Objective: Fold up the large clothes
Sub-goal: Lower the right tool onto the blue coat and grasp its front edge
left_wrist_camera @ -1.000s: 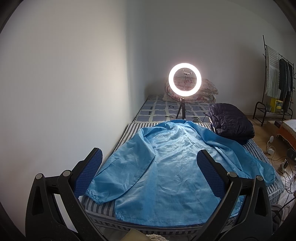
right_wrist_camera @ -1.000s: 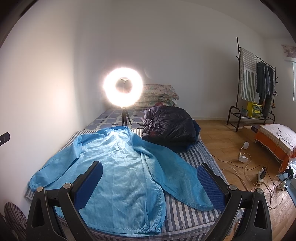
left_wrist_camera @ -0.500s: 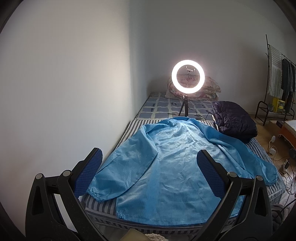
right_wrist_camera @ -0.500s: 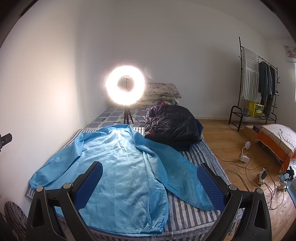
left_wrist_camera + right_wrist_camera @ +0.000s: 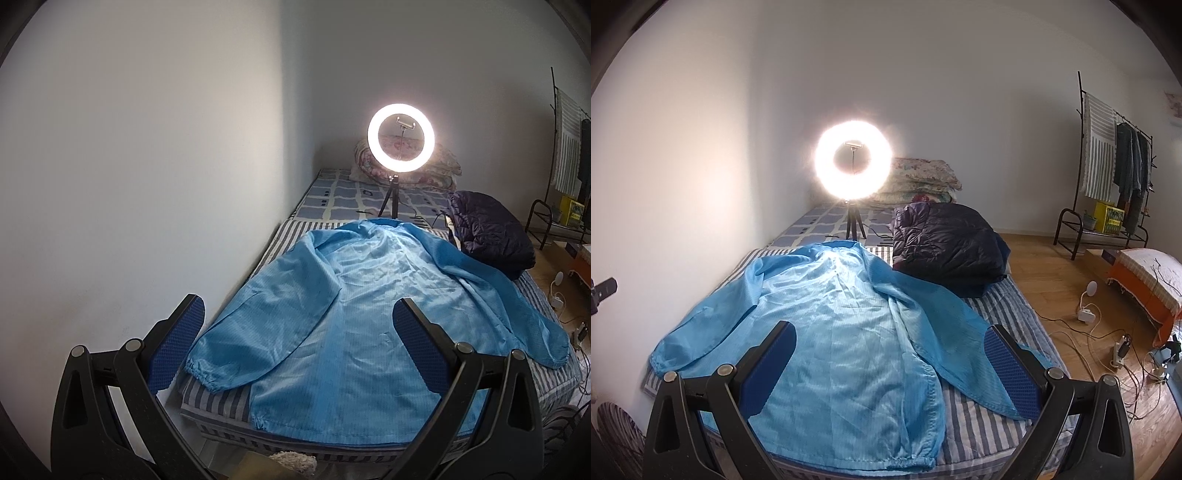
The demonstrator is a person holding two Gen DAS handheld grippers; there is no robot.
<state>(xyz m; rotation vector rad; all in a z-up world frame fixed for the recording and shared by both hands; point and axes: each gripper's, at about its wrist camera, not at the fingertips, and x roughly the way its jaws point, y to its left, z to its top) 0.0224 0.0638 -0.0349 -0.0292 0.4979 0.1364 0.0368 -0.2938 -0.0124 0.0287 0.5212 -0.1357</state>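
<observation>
Both tools are standing wide and holding nothing: the left tool (image 5: 295,343) and right tool (image 5: 890,354) are hovering above the blue coat (image 5: 369,306), which is lying spread on the bed (image 5: 1004,306) just ahead.

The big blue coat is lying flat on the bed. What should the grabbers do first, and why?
Probably bring the left gripper down onto the near cuff of the blue coat. Both grippers are open and hold nothing, the right gripper too, and the coat lies spread out, unfolded, on the striped mattress. Its sleeves stick out sideways, so folding one in seems a sensible start.
</observation>
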